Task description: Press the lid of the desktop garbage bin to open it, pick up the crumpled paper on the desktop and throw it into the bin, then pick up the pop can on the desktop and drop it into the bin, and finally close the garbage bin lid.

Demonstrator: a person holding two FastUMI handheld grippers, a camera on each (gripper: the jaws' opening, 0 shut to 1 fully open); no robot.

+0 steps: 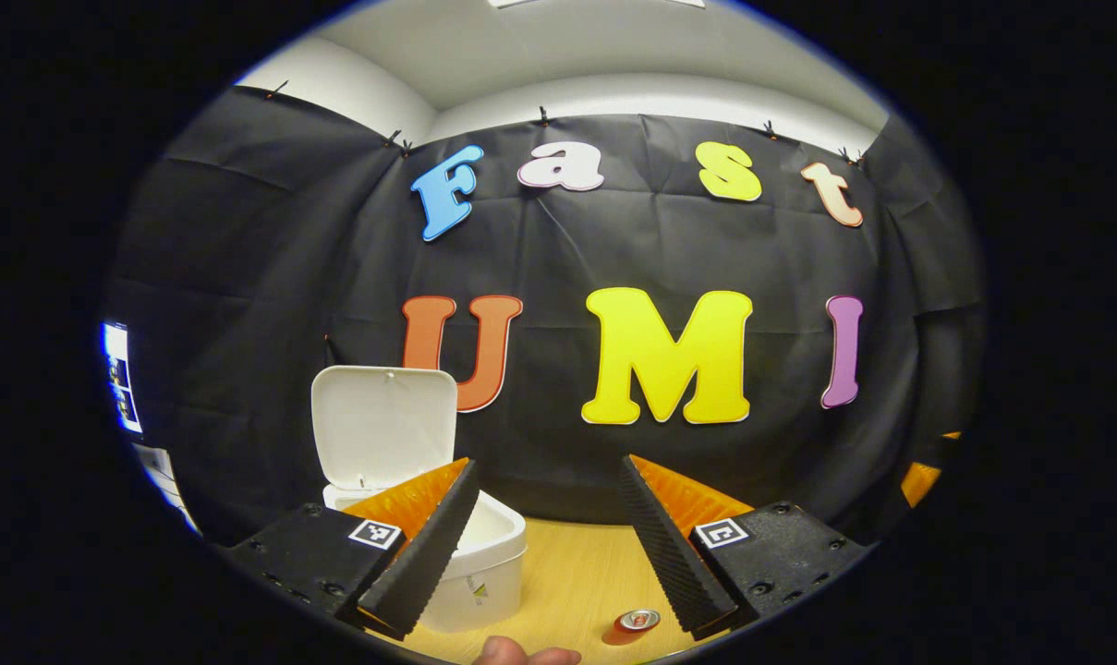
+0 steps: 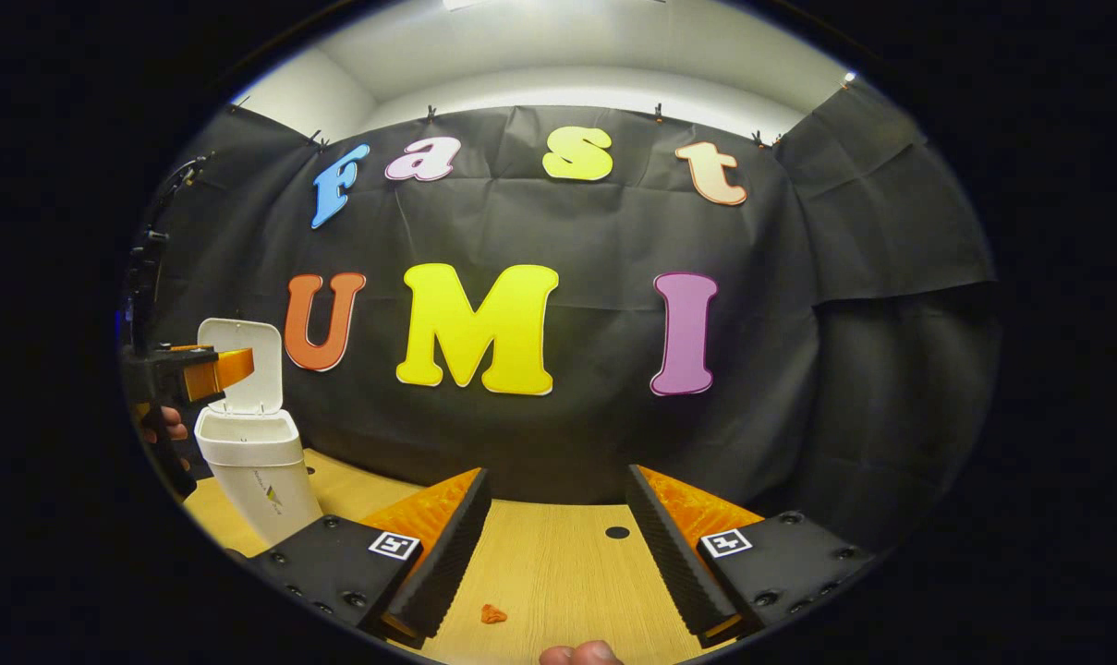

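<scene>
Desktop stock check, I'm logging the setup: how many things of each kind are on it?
White garbage bin, lid up: 1
Pop can: 1
Small orange crumpled paper: 1
Total: 3

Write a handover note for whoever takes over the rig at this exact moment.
Left gripper: open, empty, raised beside the bin.
Right gripper: open, empty, above the desk.
Bin lid stands open.
Pop can lies on the desk near the bin.
A small orange scrap lies on the desk, maybe the crumpled paper; too small to tell.
Done: lid opened.
Left: paper, can, close lid.
</scene>
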